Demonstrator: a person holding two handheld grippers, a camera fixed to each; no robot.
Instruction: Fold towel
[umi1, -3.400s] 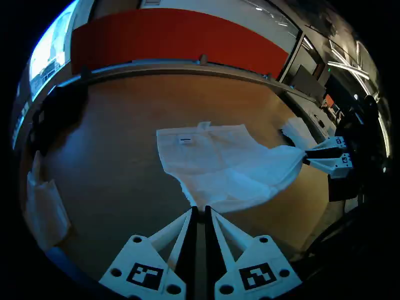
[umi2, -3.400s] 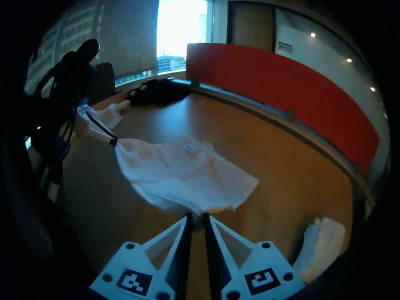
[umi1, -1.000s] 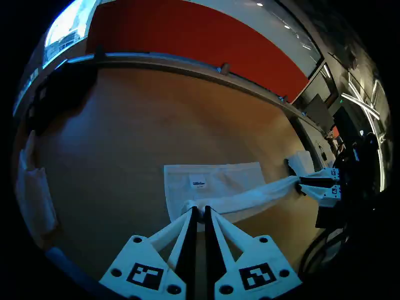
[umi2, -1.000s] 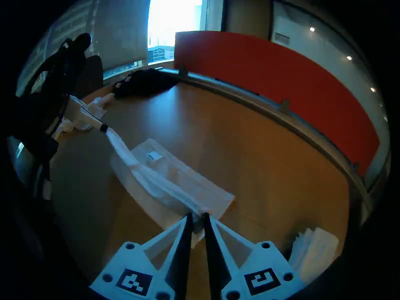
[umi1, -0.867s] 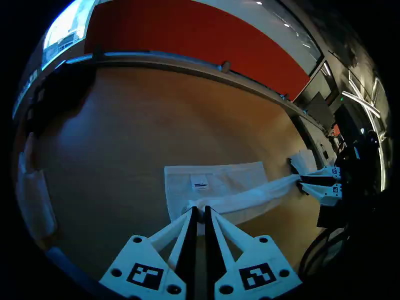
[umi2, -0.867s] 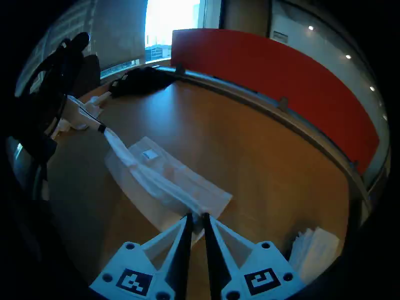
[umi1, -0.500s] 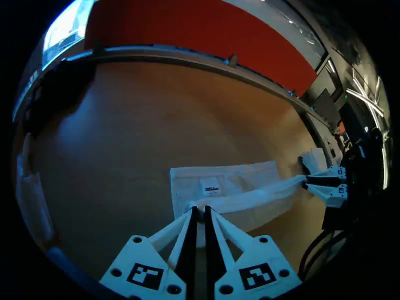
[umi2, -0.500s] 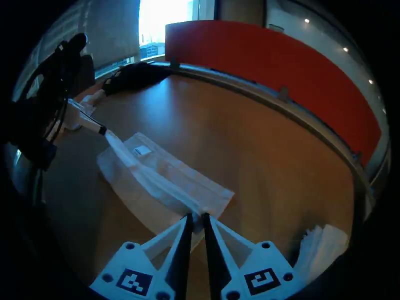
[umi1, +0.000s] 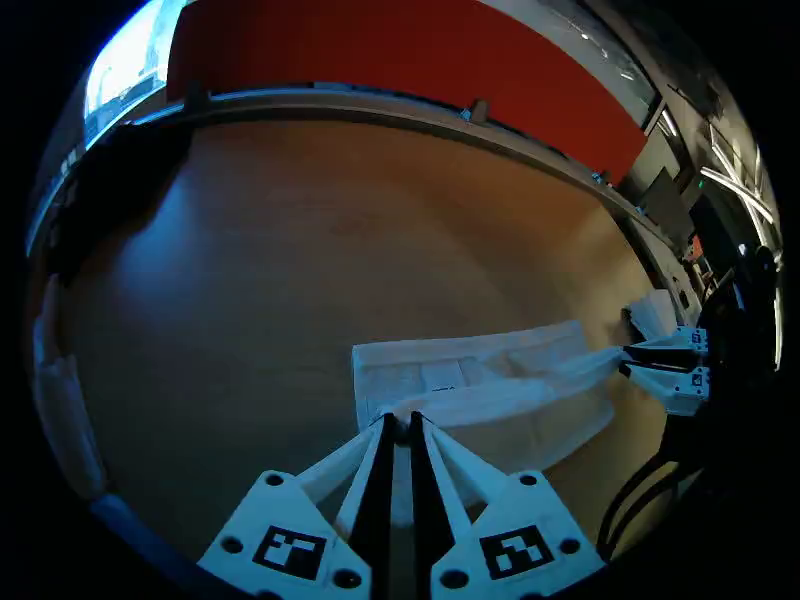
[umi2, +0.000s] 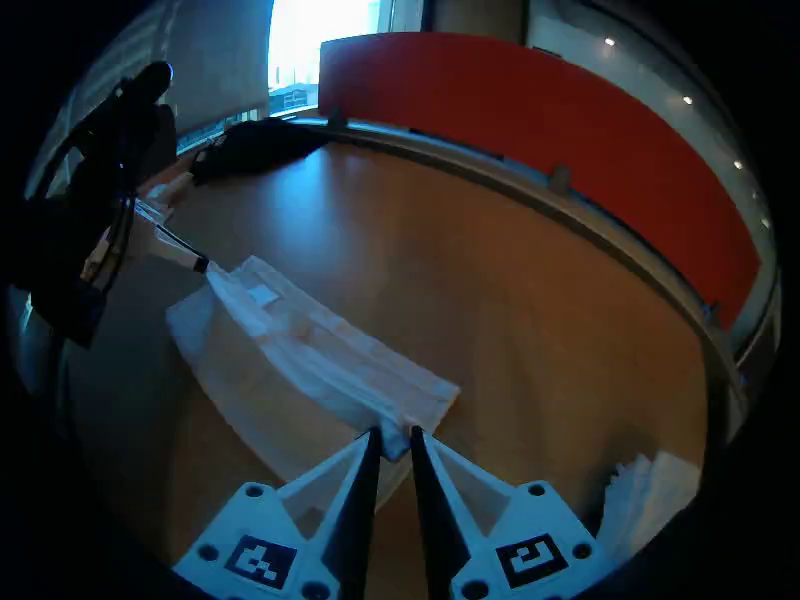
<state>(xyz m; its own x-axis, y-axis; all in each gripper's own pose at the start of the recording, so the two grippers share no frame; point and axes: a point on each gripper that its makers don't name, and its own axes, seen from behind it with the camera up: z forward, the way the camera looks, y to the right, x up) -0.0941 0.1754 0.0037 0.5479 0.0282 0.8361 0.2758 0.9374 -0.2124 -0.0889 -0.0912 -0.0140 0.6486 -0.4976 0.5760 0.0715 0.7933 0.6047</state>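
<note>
The left gripper is clenched on one corner of the thin white cloth towel, and the right gripper pinches the other corner of the same edge. I judge the towel soft, light and limp, so the corners are the best hold. It lies half doubled on the brown wooden table, with its long axis running from gripper to gripper.

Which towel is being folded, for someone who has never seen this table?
On the wide wooden table below the red partition lies a long white towel. Unlike the white cloth pile at the table's edge, it is pinched by the left tool and the right tool, one at each end.
</note>
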